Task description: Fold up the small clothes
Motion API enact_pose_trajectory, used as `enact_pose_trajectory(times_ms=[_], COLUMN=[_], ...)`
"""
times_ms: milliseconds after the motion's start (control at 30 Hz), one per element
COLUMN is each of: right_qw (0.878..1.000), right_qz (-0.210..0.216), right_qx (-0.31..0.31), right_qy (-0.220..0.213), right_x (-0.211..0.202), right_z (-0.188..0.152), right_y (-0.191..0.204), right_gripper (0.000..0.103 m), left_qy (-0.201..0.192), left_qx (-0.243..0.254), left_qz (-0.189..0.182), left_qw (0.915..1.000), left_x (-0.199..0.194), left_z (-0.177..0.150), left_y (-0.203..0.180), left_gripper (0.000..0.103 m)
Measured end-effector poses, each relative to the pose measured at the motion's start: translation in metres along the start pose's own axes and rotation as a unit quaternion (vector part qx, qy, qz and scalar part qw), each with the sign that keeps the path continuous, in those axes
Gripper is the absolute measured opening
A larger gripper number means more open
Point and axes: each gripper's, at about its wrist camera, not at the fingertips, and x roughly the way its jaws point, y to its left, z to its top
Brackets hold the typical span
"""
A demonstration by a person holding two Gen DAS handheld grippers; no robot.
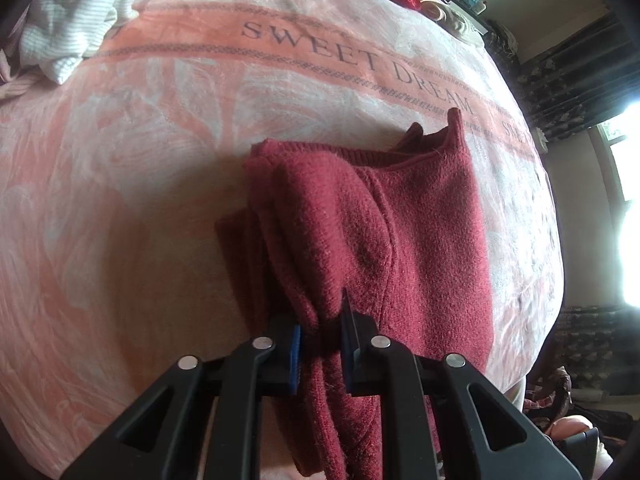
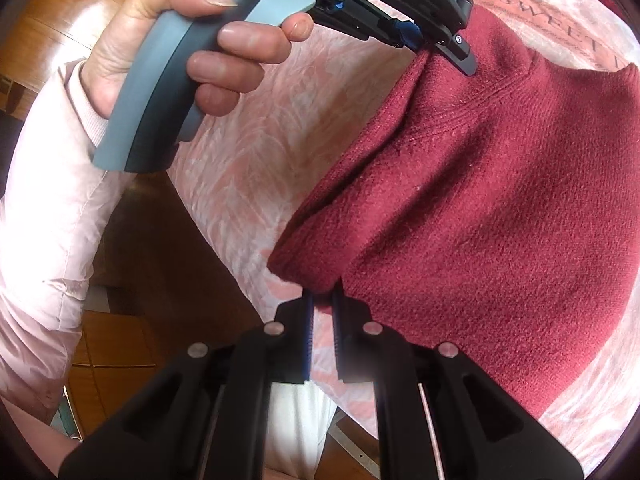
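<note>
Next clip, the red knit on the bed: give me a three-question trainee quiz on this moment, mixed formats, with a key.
1. True or false: both grippers are shut on the maroon sweater.
2. What words are printed on the pink blanket?
3. The white striped garment lies: A) on the sweater, B) apart from it, near the far edge, C) in a gripper.

Key: 1 true, the left gripper and right gripper each pinch an edge. 2 SWEET DREAM. 3 B.

left tongs (image 1: 320, 340) clamp maroon sweater (image 1: 376, 216) | pink blanket (image 1: 120, 160) beneath
</note>
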Motion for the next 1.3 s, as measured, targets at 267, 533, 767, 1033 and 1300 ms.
enact_pose_trajectory(times_ms=[267,533,767,1033,1300], right_qw=[0.999,0.998,0.993,0.984,0.981], right_qz=[-0.030,-0.063,-0.109,-0.142,-0.144], right_qx=[0.004,0.012,0.053,0.105,0.126], right_qy=[0.035,0.018,-0.014,-0.025,-0.028], right_x=[0.027,0.009,-0.016,-0.025,-0.026], right_z=[-0.008,-0.016,-0.023,-0.028,-0.027], right_y=[-0.008,-0.011,-0.033,-0.064,-0.080], right_gripper=[0.017,0.021,0.023,0.019,0.014], left_qy=[-0.017,-0.038,-0.046,-0.054,-0.060], left_qx=[0.007,0.031,0.018,0.026,0.013], left_qz=[-0.007,0.030,0.044,0.064,0.068], left_qw=[0.9998,0.9984,0.9978,0.9962,0.9958], left_x=[0.019,0.010,0.002,-0.004,0.000], left_z=[-0.013,-0.027,-0.037,-0.060,-0.081], left_y=[0.008,0.001,0.000,-0.007,-0.007], left_gripper=[0.017,0.026,0.027,0.027,0.028])
